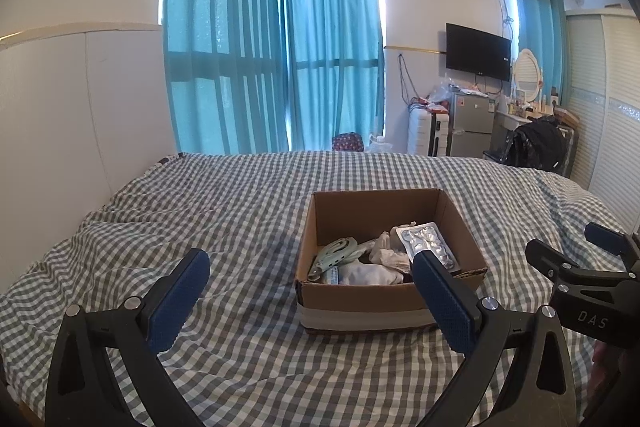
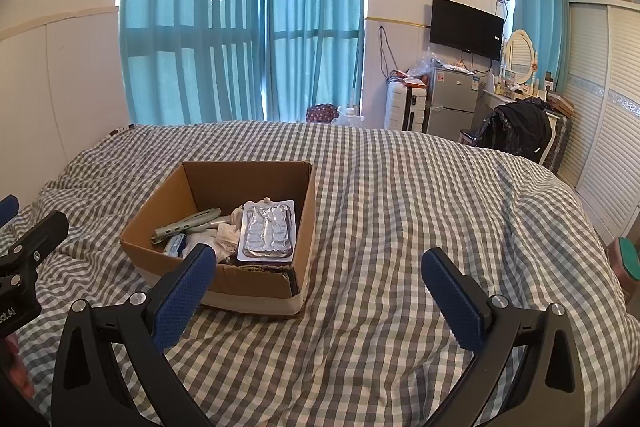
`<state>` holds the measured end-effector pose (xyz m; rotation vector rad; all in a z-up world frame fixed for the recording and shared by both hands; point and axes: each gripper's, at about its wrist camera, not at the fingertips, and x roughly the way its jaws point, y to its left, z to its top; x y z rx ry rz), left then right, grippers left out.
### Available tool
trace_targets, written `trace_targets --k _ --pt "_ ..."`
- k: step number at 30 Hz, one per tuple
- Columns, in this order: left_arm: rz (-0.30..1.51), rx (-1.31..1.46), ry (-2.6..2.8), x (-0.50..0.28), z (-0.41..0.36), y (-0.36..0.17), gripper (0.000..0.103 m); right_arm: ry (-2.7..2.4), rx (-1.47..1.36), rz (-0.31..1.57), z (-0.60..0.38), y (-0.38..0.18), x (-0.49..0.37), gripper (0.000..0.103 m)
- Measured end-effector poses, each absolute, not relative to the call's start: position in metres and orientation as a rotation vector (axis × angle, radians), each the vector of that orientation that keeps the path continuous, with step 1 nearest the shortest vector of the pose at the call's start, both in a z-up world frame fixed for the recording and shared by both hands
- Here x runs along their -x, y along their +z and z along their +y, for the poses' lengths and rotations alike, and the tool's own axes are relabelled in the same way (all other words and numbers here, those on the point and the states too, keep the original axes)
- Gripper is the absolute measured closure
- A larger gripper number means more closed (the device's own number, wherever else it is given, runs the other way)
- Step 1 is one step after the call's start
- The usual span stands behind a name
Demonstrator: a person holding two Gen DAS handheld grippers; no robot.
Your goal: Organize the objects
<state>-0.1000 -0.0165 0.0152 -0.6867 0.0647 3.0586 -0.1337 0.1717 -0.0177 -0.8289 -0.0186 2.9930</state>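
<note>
An open cardboard box (image 1: pixel 360 297) sits on the checked bedspread; it also shows in the right wrist view (image 2: pixel 224 183). Inside lie a silver blister pack (image 1: pixel 428 241) (image 2: pixel 267 229), a pale green strap-like item (image 1: pixel 336 253) (image 2: pixel 188 223), white cloth (image 1: pixel 372 273) (image 2: pixel 224 239) and a small blue-printed packet (image 1: pixel 332 275) (image 2: pixel 176 245). My left gripper (image 1: pixel 312 265) is open and empty, just in front of the box. My right gripper (image 2: pixel 320 261) is open and empty, over bare bedspread right of the box; it also shows in the left wrist view (image 1: pixel 576 249).
The bed (image 2: pixel 400 187) fills the foreground, with a wall on the left. Beyond it are teal curtains (image 1: pixel 272 59), a wall TV (image 1: pixel 478 53), a small fridge (image 1: pixel 472 119), a white suitcase (image 1: pixel 422 131), a dark chair (image 2: pixel 516 131) and a wardrobe (image 2: pixel 600 127).
</note>
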Motion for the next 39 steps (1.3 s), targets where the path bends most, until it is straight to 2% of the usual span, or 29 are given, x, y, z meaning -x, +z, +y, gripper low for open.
trace_targets --k 39 --pt "0.048 0.693 3.067 0.0993 -0.0209 0.0141 0.0 2.982 0.862 -0.041 0.1677 -0.024 0.1363 0.0"
